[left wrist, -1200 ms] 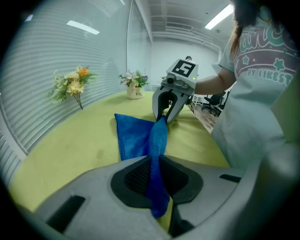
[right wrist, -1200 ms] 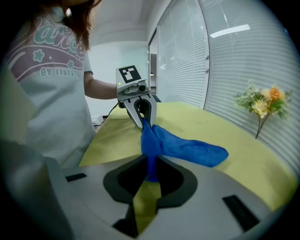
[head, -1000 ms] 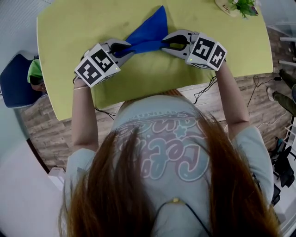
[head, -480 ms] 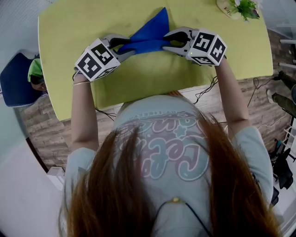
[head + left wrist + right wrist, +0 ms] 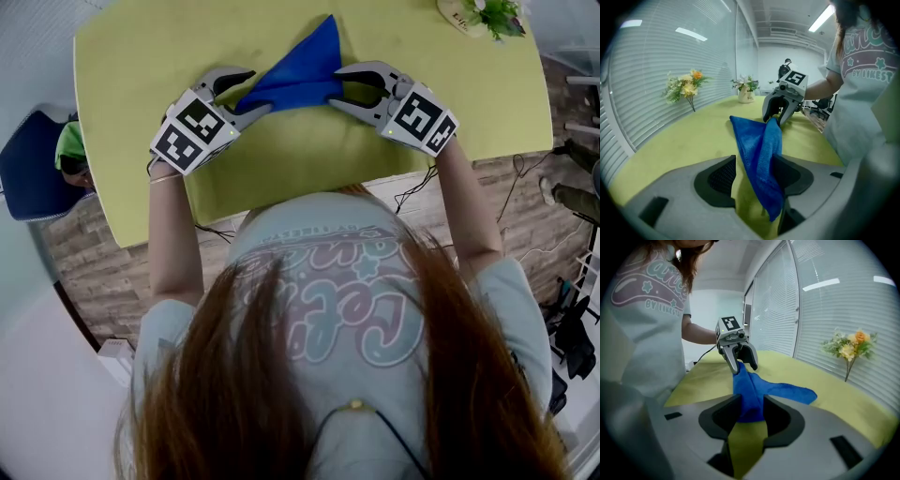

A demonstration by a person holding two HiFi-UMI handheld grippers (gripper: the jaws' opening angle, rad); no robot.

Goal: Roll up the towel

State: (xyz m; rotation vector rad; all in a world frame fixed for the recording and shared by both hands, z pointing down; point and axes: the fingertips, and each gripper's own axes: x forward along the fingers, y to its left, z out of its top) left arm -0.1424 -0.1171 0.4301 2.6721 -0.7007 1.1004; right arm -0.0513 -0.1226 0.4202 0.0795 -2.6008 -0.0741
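Flower vase [image 5: 476, 13] cropped, blue chair [image 5: 28, 164] cropped

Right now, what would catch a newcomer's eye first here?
The bright blue towel, tapering to a point on the yellow-green table. At its near corners sit the left hand-held gripper and right hand-held gripper, marker cubes up, whose jaws have just been opening with towel ends between them.

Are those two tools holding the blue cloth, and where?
Both tools' jaws have just been opening. One end of the towel hangs loose in the open left tool; the other end fills the gap of the right tool, whether pinched is unclear.
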